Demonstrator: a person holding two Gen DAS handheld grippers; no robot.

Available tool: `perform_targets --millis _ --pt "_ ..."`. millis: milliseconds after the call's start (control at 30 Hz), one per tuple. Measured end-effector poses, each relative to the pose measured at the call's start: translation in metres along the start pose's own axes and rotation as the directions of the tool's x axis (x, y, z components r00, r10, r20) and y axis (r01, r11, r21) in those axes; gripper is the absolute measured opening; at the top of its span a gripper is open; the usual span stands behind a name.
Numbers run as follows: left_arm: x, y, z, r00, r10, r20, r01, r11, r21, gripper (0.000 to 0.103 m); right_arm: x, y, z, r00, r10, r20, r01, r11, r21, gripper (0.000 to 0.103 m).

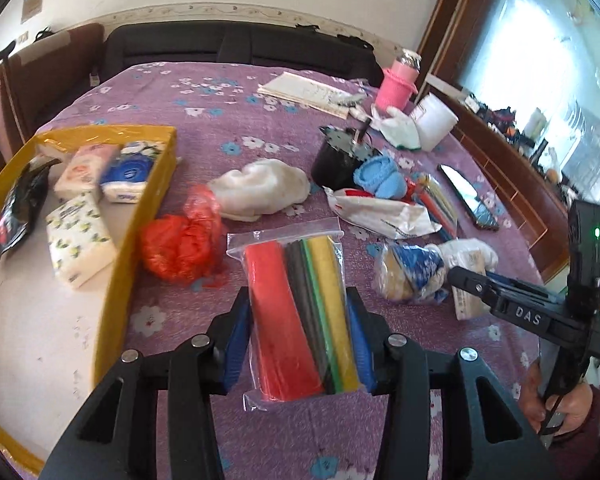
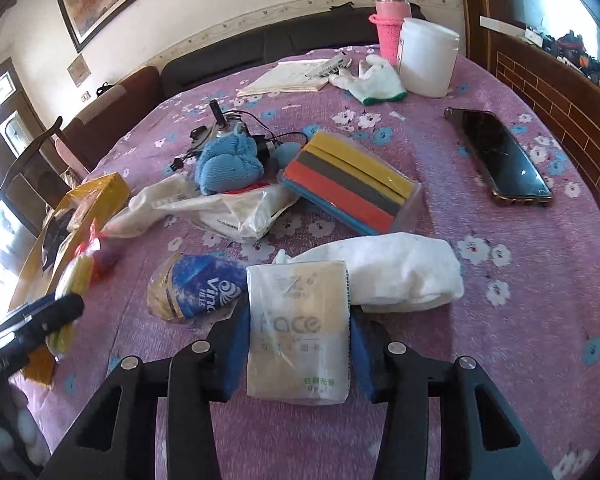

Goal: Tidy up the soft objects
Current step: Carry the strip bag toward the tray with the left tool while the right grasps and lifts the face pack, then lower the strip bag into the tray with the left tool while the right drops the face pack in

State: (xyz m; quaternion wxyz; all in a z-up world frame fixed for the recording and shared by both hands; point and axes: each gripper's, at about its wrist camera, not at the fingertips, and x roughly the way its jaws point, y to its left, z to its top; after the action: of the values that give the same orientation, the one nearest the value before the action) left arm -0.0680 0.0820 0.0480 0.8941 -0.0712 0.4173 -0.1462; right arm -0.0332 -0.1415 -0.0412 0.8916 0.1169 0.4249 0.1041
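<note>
1. Plastic is the slippery part: our left gripper [image 1: 298, 340] holds the clear bag of coloured foam strips [image 1: 300, 312], jaws closed on its two long sides. The film could slide between the pads and drop the bag short of the yellow tray [image 1: 120, 280].
2. That tray lies to the left of the bag, already carrying tissue packs [image 1: 80, 240]; we judge a careless swing could clip its near wall.
3. Our right gripper [image 2: 298, 344] holds the Face tissue pack [image 2: 298, 328], jaws narrow and pressing its sides. Squeezing harder would only crumple it.
4. Right of the tray, the red plastic bag [image 1: 180, 248] and the white cloth [image 1: 260, 188] sit in the path and could be dragged along.
5. Both grippers head the same way, so we risk them colliding above the tray.
</note>
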Motion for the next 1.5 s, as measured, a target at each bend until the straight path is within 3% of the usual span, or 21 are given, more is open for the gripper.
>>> perform_targets --millis 167,333,400,500,667,800,900,1067,1167,1200,1233,1300,1333,1433,1500 --pt "-0.031 0.025 -0.003 0.999 -0.012 0.043 0.015 0.999 -0.048 0.044 -0.022 0.006 -0.005 0.999 -0.007 0.034 0.007 1.0 -0.003 0.048" --pt "-0.07 0.072 0.0 0.993 0.052 0.11 -0.039 0.992 -0.12 0.044 -0.045 0.024 0.003 0.994 -0.003 0.108 0.005 1.0 -0.015 0.048" --pt "-0.082 0.095 0.001 0.988 0.097 0.121 -0.077 0.984 -0.158 0.044 -0.049 0.029 0.007 0.991 0.053 0.125 -0.052 0.999 -0.008 0.048" --pt "-0.093 0.126 0.003 0.981 0.152 0.123 -0.125 0.971 -0.203 0.044 -0.05 0.039 0.012 0.971 0.213 0.113 -0.216 0.976 0.012 0.048" --pt "-0.092 0.166 0.006 0.973 0.21 0.099 -0.18 0.951 -0.251 0.044 -0.039 0.076 0.021 0.957 0.286 0.056 -0.285 0.958 -0.021 0.048" --pt "-0.079 0.195 0.006 0.979 0.197 0.045 -0.173 0.935 -0.31 0.044 -0.03 0.111 0.026 0.947 0.318 0.031 -0.315 0.946 -0.077 0.048" --pt "-0.075 0.205 0.006 0.982 0.184 0.034 -0.163 0.932 -0.325 0.044 -0.021 0.125 0.032 0.916 0.401 0.003 -0.4 0.914 -0.066 0.048" --pt "-0.074 0.216 0.009 0.982 0.188 0.033 -0.167 0.93 -0.327 0.044 -0.007 0.134 0.039 0.806 0.59 -0.047 -0.59 0.807 0.026 0.049" --pt "-0.07 0.224 0.014 0.984 0.18 0.015 -0.164 0.926 -0.341 0.044 -0.002 0.143 0.044 0.751 0.658 -0.063 -0.655 0.753 0.061 0.049" --pt "-0.069 0.226 0.015 0.984 0.178 0.012 -0.163 0.925 -0.343 0.044 0.0 0.147 0.046 0.744 0.665 -0.066 -0.662 0.747 0.064 0.049" --pt "-0.068 0.227 0.016 0.984 0.176 0.011 -0.162 0.925 -0.343 0.044 0.0 0.15 0.047 0.755 0.652 -0.065 -0.65 0.758 0.057 0.049" --pt "-0.067 0.229 0.015 0.986 0.166 0.007 -0.154 0.925 -0.346 0.044 -0.002 0.155 0.048 0.822 0.565 -0.07 -0.565 0.825 0.013 0.049" --pt "-0.066 0.229 0.015 0.987 0.159 0.008 -0.147 0.927 -0.346 0.044 -0.004 0.156 0.047 0.843 0.533 -0.069 -0.535 0.845 -0.006 0.049" --pt "-0.065 0.23 0.016 0.988 0.155 0.008 -0.143 0.928 -0.343 0.044 -0.013 0.146 0.044 0.869 0.491 -0.063 -0.494 0.869 -0.035 0.05" --pt "-0.065 0.232 0.016 0.989 0.149 0.006 -0.138 0.926 -0.351 0.044 -0.021 0.139 0.038 0.904 0.425 -0.055 -0.428 0.9 -0.087 0.052"
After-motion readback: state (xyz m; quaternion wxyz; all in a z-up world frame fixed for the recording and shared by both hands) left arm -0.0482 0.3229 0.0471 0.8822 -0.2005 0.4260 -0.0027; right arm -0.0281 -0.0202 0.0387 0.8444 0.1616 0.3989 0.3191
